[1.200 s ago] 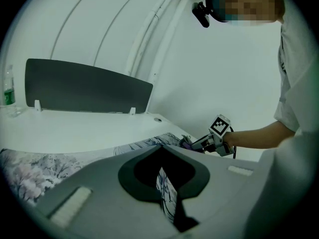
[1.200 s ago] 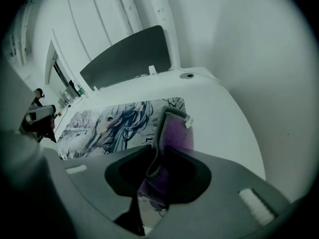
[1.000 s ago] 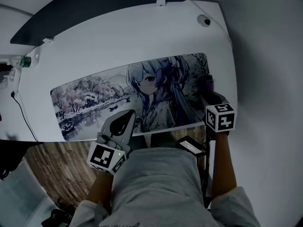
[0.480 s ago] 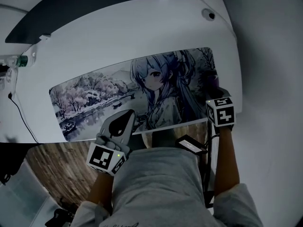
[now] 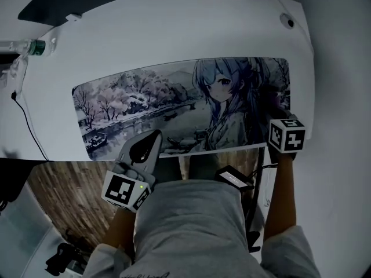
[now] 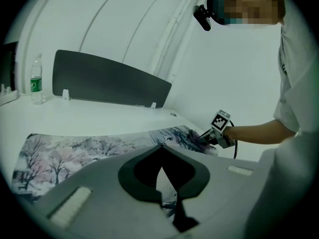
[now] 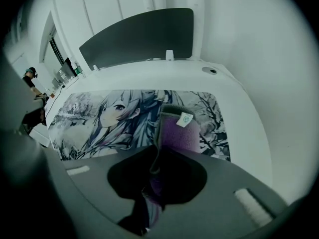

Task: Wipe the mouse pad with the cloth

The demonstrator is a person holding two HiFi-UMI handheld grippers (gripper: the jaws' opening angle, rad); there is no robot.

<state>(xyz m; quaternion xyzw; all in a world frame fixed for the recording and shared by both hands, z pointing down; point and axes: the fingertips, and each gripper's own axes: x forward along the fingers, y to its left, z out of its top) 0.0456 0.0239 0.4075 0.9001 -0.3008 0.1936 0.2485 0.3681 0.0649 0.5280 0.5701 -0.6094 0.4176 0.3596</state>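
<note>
- grips a purple cloth [image 7: 178, 132] in the right hand-held gripper [image 7: 152, 183], jaws clamped tight on its near end.
- beyond those jaws, rest of the cloth lying on the right end of the mouse pad [image 5: 145, 103], a small white tag at its far edge.
- seen from the head view, right hand-held gripper over the pad's near right corner, marker cube uppermost.
- holds the left hand-held gripper [image 5: 152, 139] well to the left of the right one, at the pad's near edge, tips over the printed water scene.
- left jaws drawn together at the tips, nothing caught between them, only a sliver of pad visible through the slit behind.
- cannot tell whether those tips touch the pad.
- ahead of both hand-held grippers, mouse pad lying flat and lengthwise on the white tabletop [image 5: 174, 33]: blossom trees and water ahead-left of the left one, a drawn long-haired figure between the two.
- far ahead and left of the left hand-held gripper, a clear water bottle [image 6: 36, 81] standing upright near the tabletop's far left corner.
- past the tabletop's far edge, a dark divider panel [image 6: 109, 78], upright.
- left of the left hand-held gripper, a thin dark cable [image 5: 26, 126] trailing over the tabletop's left side.
- below and behind it, wood-grain floor [image 5: 64, 190].
</note>
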